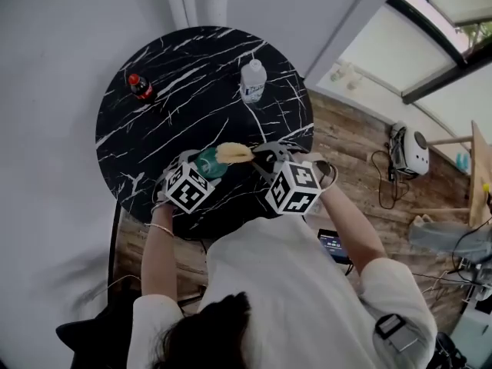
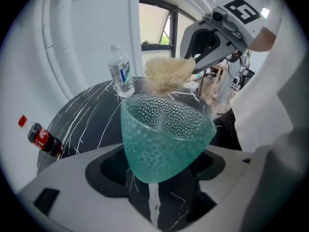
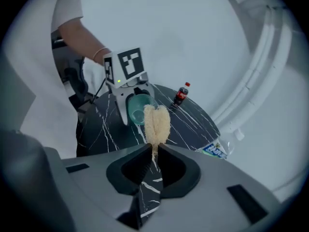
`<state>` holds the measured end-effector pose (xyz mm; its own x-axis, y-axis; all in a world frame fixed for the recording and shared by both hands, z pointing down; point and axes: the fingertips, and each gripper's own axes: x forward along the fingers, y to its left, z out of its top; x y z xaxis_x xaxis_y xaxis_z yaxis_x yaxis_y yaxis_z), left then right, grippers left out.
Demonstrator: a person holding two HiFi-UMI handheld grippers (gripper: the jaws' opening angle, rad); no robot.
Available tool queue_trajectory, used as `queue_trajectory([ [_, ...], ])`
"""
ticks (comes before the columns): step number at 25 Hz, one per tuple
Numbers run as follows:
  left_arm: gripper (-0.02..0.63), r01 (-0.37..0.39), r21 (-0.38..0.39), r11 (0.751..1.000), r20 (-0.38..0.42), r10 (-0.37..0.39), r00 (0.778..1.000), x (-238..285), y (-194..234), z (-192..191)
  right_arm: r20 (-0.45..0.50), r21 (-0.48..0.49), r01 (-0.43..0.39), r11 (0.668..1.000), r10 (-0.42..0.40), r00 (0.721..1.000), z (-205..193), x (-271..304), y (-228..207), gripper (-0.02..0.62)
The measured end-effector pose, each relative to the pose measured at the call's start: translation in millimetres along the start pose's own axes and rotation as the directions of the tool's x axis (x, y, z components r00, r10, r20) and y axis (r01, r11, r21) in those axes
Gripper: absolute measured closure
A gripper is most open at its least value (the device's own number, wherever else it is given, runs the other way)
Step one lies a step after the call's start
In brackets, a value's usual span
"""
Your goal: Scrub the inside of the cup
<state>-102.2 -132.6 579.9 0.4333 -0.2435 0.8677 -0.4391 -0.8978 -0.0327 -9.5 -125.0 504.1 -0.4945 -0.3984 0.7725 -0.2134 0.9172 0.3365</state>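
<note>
A teal dimpled glass cup [image 2: 164, 137] sits between the jaws of my left gripper [image 2: 157, 178], which is shut on its base; its mouth faces away from me. In the head view the cup [image 1: 209, 163] is held over the near edge of the black marble table [image 1: 192, 83]. My right gripper [image 3: 153, 154] is shut on the thin end of a pale fibrous loofah scrubber [image 3: 156, 122]. The scrubber [image 1: 234, 153] hangs just at the cup's rim, and the left gripper view shows the scrubber [image 2: 166, 73] right above the cup's far edge. The right gripper [image 1: 270, 162] is beside the left gripper [image 1: 188, 174].
A clear water bottle [image 1: 252, 81] stands at the table's far right. A small cola bottle [image 1: 139, 86] lies at the far left. Wooden floor [image 1: 361, 160] and cables are to the right of the table. A white wall [image 3: 193, 37] is behind the table.
</note>
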Motion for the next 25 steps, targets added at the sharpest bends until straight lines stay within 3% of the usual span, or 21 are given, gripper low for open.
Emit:
queue_trajectory([
  [4,0.236,0.037,0.091,0.995,-0.073,-0.031,0.997,-5.4,2.5,-1.1,-0.06,-0.243,-0.034,0.969,0.02,0.998,16.0,4.7,10.1,0.54],
  [8,0.236,0.073,0.129,0.989,-0.102,-0.06,0.993,-5.0,-2.5,3.9,-0.144,-0.447,-0.071,0.892,0.007,0.99,25.1,15.4,10.7,0.54],
  [10,0.236,0.093,0.137,0.986,-0.111,-0.078,0.991,-3.3,-7.4,5.9,-0.157,-0.518,-0.079,0.852,-0.004,0.988,32.5,18.4,9.3,0.54],
  [13,0.238,0.115,0.122,0.986,-0.111,-0.101,0.989,-1.3,-11.5,9.4,-0.148,-0.563,-0.073,0.824,-0.013,0.989,43.8,21.1,6.7,0.54],
  [25,0.239,0.148,0.123,0.981,-0.125,-0.133,0.983,1.9,-15.1,12.2,-0.106,-0.452,-0.036,0.891,-0.013,0.994,55.7,32.6,-9.4,0.541],
])
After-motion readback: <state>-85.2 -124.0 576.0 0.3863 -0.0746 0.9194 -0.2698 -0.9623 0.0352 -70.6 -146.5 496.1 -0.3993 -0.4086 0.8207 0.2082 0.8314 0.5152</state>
